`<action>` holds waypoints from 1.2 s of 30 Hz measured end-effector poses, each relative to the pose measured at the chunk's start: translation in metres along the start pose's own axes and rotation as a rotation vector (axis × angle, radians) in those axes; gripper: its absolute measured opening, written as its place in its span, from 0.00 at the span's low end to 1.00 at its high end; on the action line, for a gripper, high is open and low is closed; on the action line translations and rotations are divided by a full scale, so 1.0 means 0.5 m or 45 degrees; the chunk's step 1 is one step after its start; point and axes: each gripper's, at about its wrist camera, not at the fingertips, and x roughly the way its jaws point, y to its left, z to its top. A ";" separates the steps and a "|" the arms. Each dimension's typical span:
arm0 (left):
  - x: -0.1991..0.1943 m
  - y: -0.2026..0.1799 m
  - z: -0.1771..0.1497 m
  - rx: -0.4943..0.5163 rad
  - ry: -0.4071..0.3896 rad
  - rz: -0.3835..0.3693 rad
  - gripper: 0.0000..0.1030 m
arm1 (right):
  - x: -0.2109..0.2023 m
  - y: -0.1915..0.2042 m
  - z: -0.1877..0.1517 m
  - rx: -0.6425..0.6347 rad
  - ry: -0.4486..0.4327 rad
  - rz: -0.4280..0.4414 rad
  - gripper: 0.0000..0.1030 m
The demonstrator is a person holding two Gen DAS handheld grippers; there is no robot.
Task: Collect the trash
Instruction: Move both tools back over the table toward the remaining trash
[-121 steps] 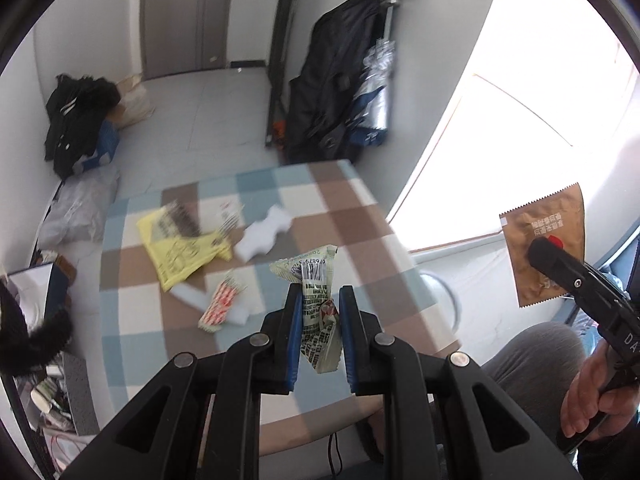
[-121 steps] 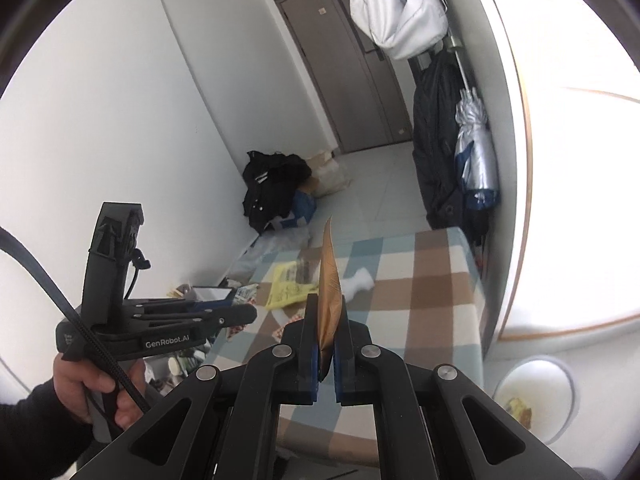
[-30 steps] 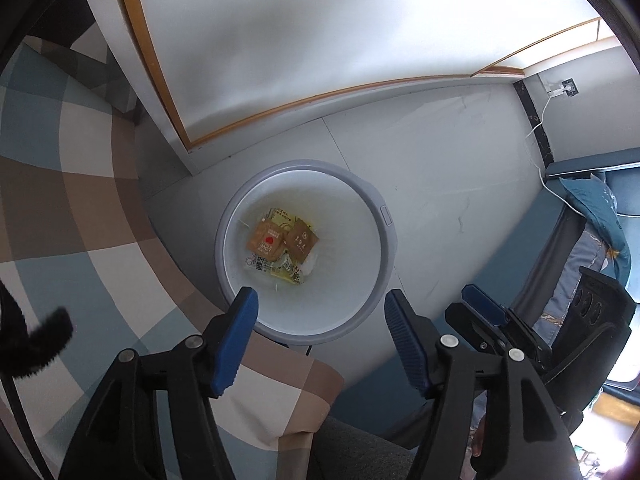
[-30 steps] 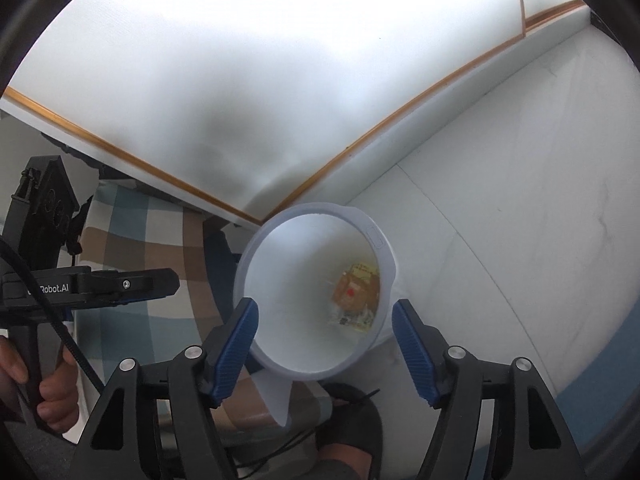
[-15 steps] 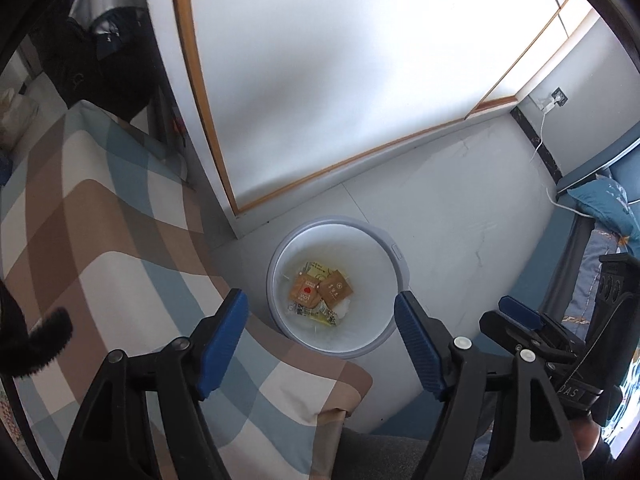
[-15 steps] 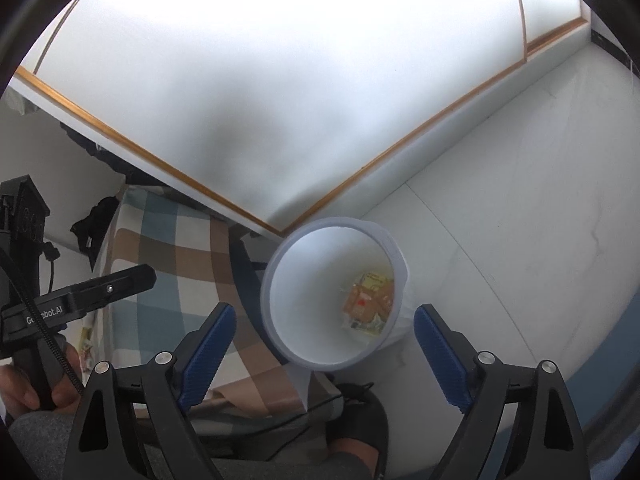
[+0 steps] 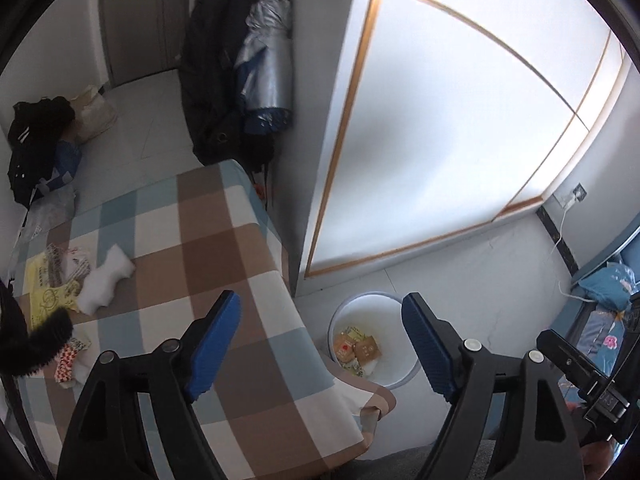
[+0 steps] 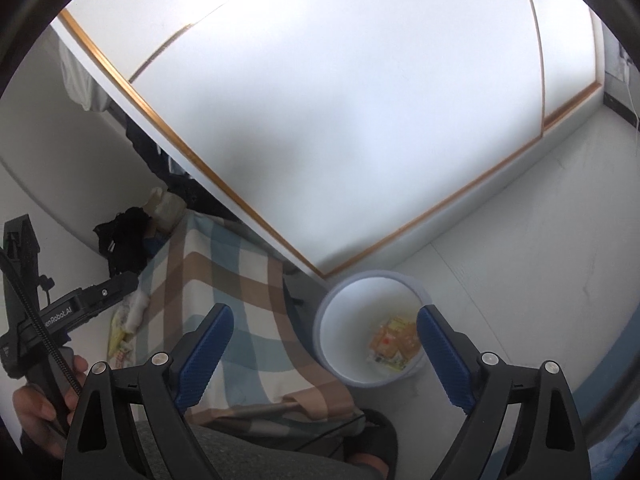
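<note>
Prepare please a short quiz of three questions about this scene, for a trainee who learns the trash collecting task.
1. True or false: the left gripper holds a wrapper.
2. Where does the white bin stand? A) on the table B) on the floor beside the table's corner C) on the bed
3. Fill in: trash not yet collected, such as the yellow bag and the white foam piece, lies on the checkered ____.

Key:
1. False. Both the left and the right gripper are open and empty.
2. B. Wrappers already lie inside it.
3. Tablecloth.
</note>
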 end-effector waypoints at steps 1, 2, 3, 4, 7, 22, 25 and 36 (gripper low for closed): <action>-0.015 0.011 0.001 -0.007 -0.023 0.007 0.79 | -0.011 0.018 0.005 -0.019 -0.015 0.009 0.91; -0.034 0.026 0.001 -0.013 -0.056 0.015 0.79 | -0.022 0.040 0.010 -0.040 -0.031 0.020 0.91; -0.048 0.034 0.001 -0.017 -0.080 0.023 0.79 | -0.030 0.059 0.014 -0.060 -0.043 0.032 0.91; -0.063 0.046 0.001 -0.021 -0.107 0.035 0.79 | -0.039 0.081 0.017 -0.082 -0.057 0.048 0.91; -0.111 0.083 0.002 -0.042 -0.172 0.062 0.82 | -0.064 0.153 0.020 -0.155 -0.091 0.100 0.92; -0.283 0.330 -0.046 -0.220 -0.422 0.244 0.89 | -0.031 0.483 -0.049 -0.447 -0.063 0.324 0.95; -0.285 0.383 -0.055 -0.226 -0.419 0.324 0.89 | -0.003 0.527 -0.067 -0.480 -0.045 0.330 0.95; -0.260 0.578 -0.107 -0.493 -0.374 0.373 0.89 | 0.124 0.636 -0.142 -0.590 0.125 0.326 0.95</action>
